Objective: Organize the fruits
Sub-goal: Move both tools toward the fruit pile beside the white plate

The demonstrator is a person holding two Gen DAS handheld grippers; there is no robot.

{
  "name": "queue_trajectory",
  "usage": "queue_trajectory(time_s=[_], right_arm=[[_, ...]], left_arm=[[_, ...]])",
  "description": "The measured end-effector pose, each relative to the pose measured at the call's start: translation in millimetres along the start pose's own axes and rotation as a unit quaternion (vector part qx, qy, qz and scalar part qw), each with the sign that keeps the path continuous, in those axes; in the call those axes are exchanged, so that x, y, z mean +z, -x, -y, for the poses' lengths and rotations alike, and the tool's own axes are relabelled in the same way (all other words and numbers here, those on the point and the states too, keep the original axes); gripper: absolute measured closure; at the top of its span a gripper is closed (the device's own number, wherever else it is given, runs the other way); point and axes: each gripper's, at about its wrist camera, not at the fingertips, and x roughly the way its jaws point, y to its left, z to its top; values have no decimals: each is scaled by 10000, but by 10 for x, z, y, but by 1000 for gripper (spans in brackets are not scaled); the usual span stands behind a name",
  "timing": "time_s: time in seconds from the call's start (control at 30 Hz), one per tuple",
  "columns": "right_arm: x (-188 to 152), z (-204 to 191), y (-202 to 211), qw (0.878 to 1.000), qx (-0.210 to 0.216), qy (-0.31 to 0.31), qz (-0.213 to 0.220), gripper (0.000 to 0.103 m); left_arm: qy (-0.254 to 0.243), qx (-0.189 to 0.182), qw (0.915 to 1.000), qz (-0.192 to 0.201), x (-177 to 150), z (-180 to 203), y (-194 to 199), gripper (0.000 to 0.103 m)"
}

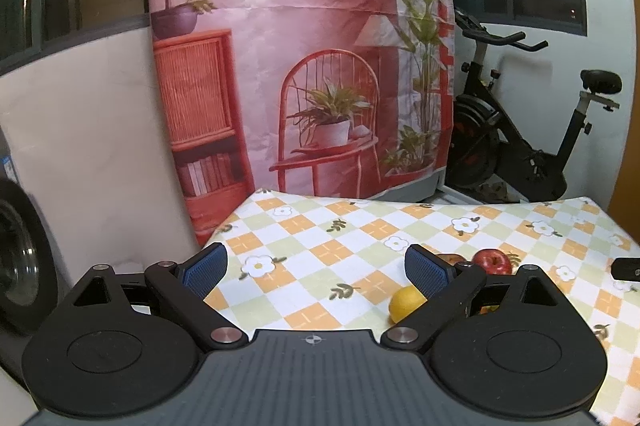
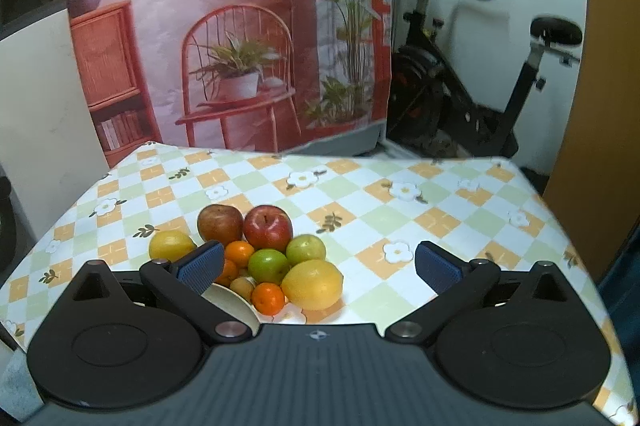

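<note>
Left gripper [image 1: 316,270]: jaws wide apart, nothing between the blue pads [image 1: 206,268], poised above the tablecloth [image 1: 320,226]. Right gripper [image 2: 318,268]: jaws likewise wide, nothing gripped, only cloth showing in the gap.

Landmark: red apple [image 2: 268,228].

Positions, right wrist view:
- Brown-red apple [image 2: 220,224] just left of the red apple, touching it.
- Lemon [image 2: 170,246] further left, past the brown-red apple and slightly nearer the camera.
- Orange [image 2: 239,253] directly in front of the red apple, at its lower left.
- Green apple [image 2: 268,266] in front of the red apple, touching the orange.
- Second green apple [image 2: 306,249] at the red apple's lower right.
- Large lemon [image 2: 312,284] in front of the red apple, beyond both green apples, nearest the camera on the right of the pile.
- Second orange [image 2: 269,299] in front of the green apple, beside the large lemon.
- Kiwi [image 2: 242,286] left of that orange.
- White bowl [image 2: 230,300] at the pile's near-left edge, partly hidden behind the left finger of the right gripper; whether any fruit sits inside cannot be told.

Left wrist view: red apple [image 1: 493,261] visible just past the right finger; lemon [image 1: 406,303] nearer the camera, left of that finger.

Exercise bike [image 2: 480,98] well behind the red apple, off the table, right of the printed backdrop [image 2: 224,38].
</note>
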Motion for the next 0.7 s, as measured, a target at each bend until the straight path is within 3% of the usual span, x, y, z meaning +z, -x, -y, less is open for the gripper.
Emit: queue_trajectory(time_s=[0.1,0.37,0.57,0.7], right_arm=[[18,91,-135,9994,232,-155,-218,0],[32,203,-407,9997,130,-179,-85,0],[31,206,-566,9997,-209,121,22,0],[-32,237,-719,9997,-91,-28,-237,0]], left_arm=[[-126,-14,9999,-7,-7,29,-128,7],[39,-361,9987,-355,-72,-14,-459,17],[106,-434,9989,-134,-159,62,-604,18],[-80,-382,9992,-64,-191,194,-689,18]])
